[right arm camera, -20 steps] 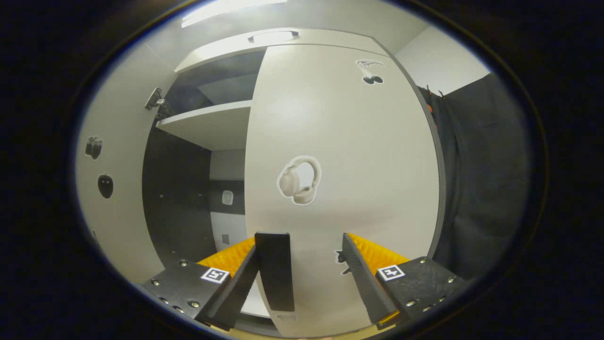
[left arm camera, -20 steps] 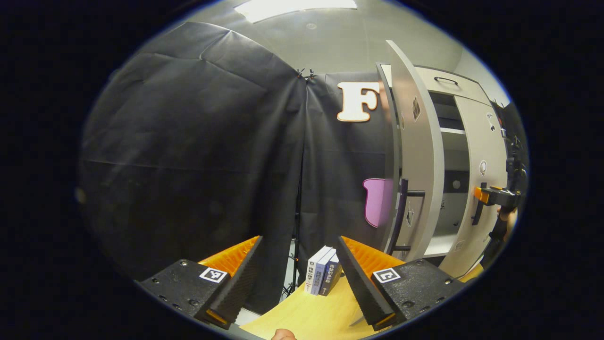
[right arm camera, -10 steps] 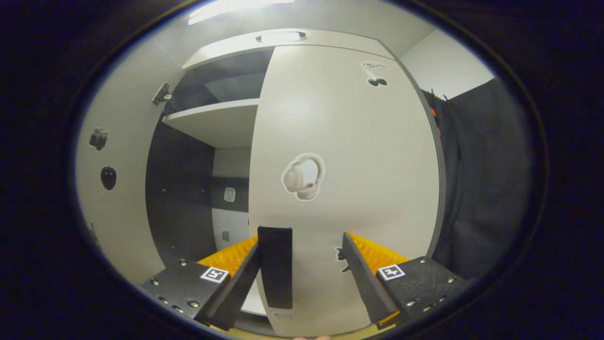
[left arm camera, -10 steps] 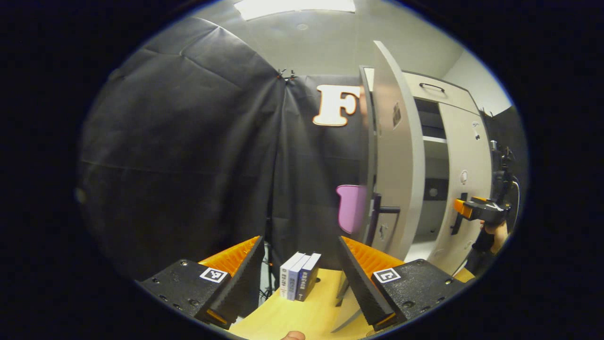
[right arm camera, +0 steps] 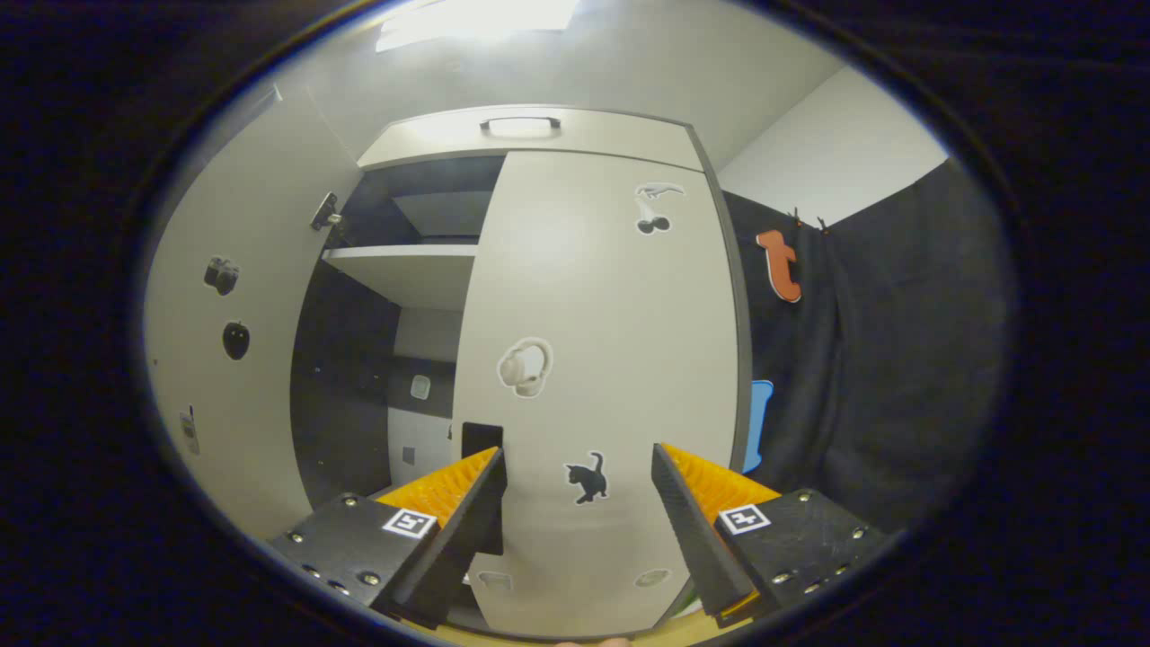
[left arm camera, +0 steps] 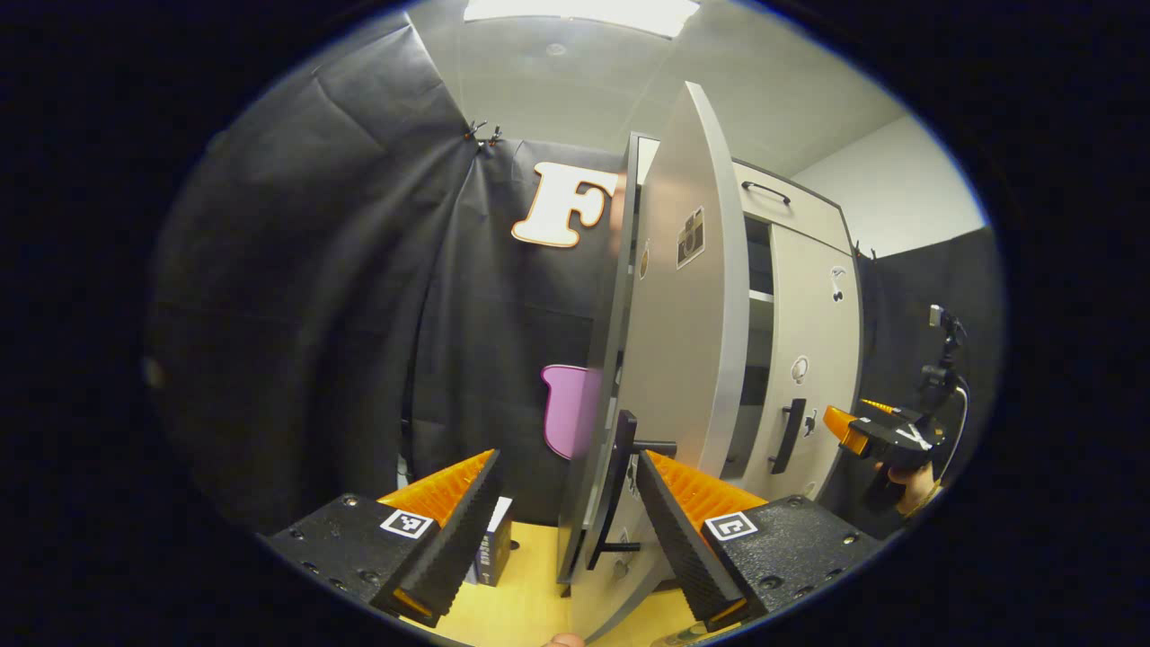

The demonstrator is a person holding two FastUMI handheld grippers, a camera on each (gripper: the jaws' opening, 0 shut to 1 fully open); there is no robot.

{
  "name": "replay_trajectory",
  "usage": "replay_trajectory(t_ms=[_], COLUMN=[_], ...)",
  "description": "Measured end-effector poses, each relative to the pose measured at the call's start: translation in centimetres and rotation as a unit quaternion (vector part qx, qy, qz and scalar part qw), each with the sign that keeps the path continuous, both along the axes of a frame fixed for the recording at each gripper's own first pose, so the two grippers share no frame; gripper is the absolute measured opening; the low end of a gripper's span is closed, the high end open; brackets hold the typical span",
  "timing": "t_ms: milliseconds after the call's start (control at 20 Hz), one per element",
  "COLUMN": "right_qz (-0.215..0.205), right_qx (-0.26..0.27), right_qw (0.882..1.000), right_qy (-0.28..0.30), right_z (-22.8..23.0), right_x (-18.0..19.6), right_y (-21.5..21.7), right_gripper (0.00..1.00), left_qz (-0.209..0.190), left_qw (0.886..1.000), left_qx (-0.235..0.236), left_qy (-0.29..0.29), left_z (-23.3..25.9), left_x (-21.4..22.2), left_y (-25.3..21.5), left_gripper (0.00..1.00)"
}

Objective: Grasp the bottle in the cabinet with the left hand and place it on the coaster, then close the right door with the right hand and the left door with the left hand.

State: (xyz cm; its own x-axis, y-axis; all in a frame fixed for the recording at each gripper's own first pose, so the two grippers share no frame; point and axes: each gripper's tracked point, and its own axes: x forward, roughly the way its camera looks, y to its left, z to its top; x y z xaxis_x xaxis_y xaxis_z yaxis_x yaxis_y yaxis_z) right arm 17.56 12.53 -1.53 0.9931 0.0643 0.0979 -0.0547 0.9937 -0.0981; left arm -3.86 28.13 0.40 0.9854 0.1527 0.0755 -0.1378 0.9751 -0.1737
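In the left gripper view my left gripper [left arm camera: 568,458] is open. The cabinet's left door [left arm camera: 683,359] stands open, edge-on right in front of it. That door's black handle [left arm camera: 618,490] shows between the fingers, close to the right one, and I cannot tell whether they touch. The right door [left arm camera: 813,359] lies flat against the cabinet. Beside it a hand holds my right gripper [left arm camera: 876,436] a little off the door. In the right gripper view my right gripper [right arm camera: 578,449] is open and faces the right door [right arm camera: 593,359]. Its handle [right arm camera: 482,440] is above the left finger.
The cabinet's open left half [right arm camera: 359,377] is dark inside, with a white shelf [right arm camera: 404,270] high up. The left door [right arm camera: 216,359] juts out at the left. Several books [left arm camera: 490,548] stand on the yellow tabletop [left arm camera: 521,602].
The right door has swung shut and my right gripper has drawn back from its handle. My left gripper has moved right, up to the left door's handle.
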Motion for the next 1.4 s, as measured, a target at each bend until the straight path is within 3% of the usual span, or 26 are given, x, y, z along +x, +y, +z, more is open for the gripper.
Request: replay_trajectory(t_ms=[50, 100, 300, 700, 950, 1000, 1050, 1100, 1250, 1400], right_qz=[-0.007, -0.014, -0.036, -0.063, -0.075, -0.078, -0.081, -0.083, -0.091, -0.096], right_qx=[0.002, 0.003, -0.005, -0.002, -0.008, -0.009, -0.009, -0.008, -0.010, -0.014], right_qw=[1.000, 1.000, 0.999, 0.997, 0.996, 0.996, 0.996, 0.996, 0.995, 0.995], right_qy=[0.004, 0.008, 0.023, 0.040, 0.038, 0.038, 0.038, 0.037, 0.034, 0.032], right_z=[-0.3, -0.5, -1.5, -1.9, -1.3, -1.2, -1.1, -0.9, -0.5, -0.1], right_x=[-0.3, -0.7, -2.5, -5.0, -6.2, -6.4, -6.7, -6.9, -7.6, -8.2], right_y=[-0.7, -1.4, -4.1, -8.4, -10.6, -11.1, -11.5, -11.9, -12.8, -13.6], right_gripper=[0.98, 0.98, 0.99, 0.99, 0.99, 0.99, 0.99, 0.99, 0.99, 0.99], left_qz=[-0.011, -0.019, -0.047, -0.095, -0.115, -0.118, -0.120, -0.121, -0.117, -0.121], left_qw=[1.000, 1.000, 0.999, 0.995, 0.993, 0.993, 0.993, 0.992, 0.993, 0.992], left_qx=[-0.005, -0.004, 0.027, 0.025, 0.005, -0.002, -0.008, -0.011, 0.001, 0.016], left_qy=[0.002, 0.001, -0.003, -0.014, -0.018, -0.019, -0.018, -0.018, -0.013, -0.010], left_z=[-0.1, 0.0, 0.6, 1.4, 1.3, 1.2, 1.1, 1.1, 1.1, 1.1], left_x=[0.1, 0.2, 1.1, 3.0, 4.8, 5.1, 5.4, 5.7, 6.5, 7.5], left_y=[-0.4, -0.8, -2.9, -7.7, -10.3, -10.8, -11.2, -11.4, -11.9, -12.6], left_gripper=[0.89, 0.94, 0.94, 0.93, 0.93, 0.99, 0.93, 0.94, 1.00, 1.00])
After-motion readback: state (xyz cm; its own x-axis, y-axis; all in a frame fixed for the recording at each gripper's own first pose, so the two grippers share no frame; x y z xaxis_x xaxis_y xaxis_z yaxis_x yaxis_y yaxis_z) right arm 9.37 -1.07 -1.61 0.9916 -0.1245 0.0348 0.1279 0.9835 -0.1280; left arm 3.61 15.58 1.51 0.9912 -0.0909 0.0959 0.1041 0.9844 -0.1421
